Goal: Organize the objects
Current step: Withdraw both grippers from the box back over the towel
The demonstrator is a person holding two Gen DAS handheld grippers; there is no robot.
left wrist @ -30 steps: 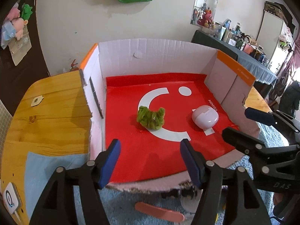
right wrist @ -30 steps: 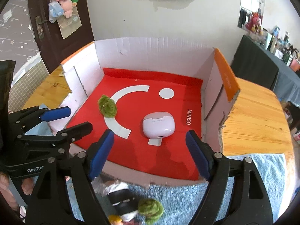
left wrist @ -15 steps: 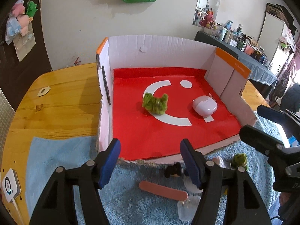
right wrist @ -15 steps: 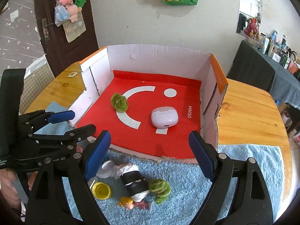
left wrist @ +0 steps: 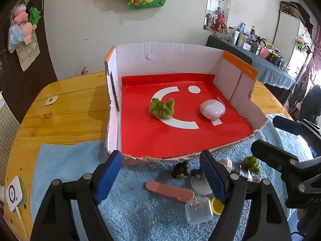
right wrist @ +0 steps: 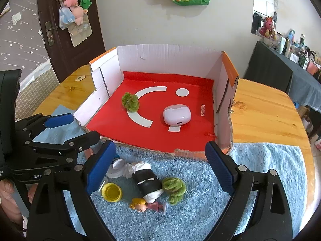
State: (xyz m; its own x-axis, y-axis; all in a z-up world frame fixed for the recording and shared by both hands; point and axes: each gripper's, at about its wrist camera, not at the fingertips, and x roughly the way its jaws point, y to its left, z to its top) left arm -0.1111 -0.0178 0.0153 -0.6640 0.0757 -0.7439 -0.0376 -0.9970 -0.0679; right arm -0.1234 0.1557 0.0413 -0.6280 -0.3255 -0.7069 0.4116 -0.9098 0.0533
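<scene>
An open cardboard box [left wrist: 166, 60] with a red floor holds a green fuzzy bundle [left wrist: 162, 108] and a pale pink earbud case [left wrist: 212, 109]. In front of it, on the blue mat [right wrist: 260, 166], lie a pink nail file [left wrist: 169, 188], a clear little case [left wrist: 198, 210], a yellow cap [right wrist: 111, 191], a black-and-white roll [right wrist: 148, 182], a second green bundle [right wrist: 174, 188] and a small doll [right wrist: 140, 204]. My left gripper [left wrist: 160, 172] hovers over the file, jaws opening, nothing between them. My right gripper [right wrist: 159, 166] hangs above the roll, jaws opening, also empty.
The box stands on a wooden table [left wrist: 60, 116] and partly on the mat. A white charger [left wrist: 15, 193] lies at the table's left edge. A white round lid [right wrist: 116, 167] lies by the left gripper's fingers [right wrist: 84, 138]. A dark cluttered table [right wrist: 280, 74] stands at the right.
Both grippers have drawn back from the box toward the mat's near side, so the loose items on the mat have come into view. Both pairs of jaws stand wider than before.
</scene>
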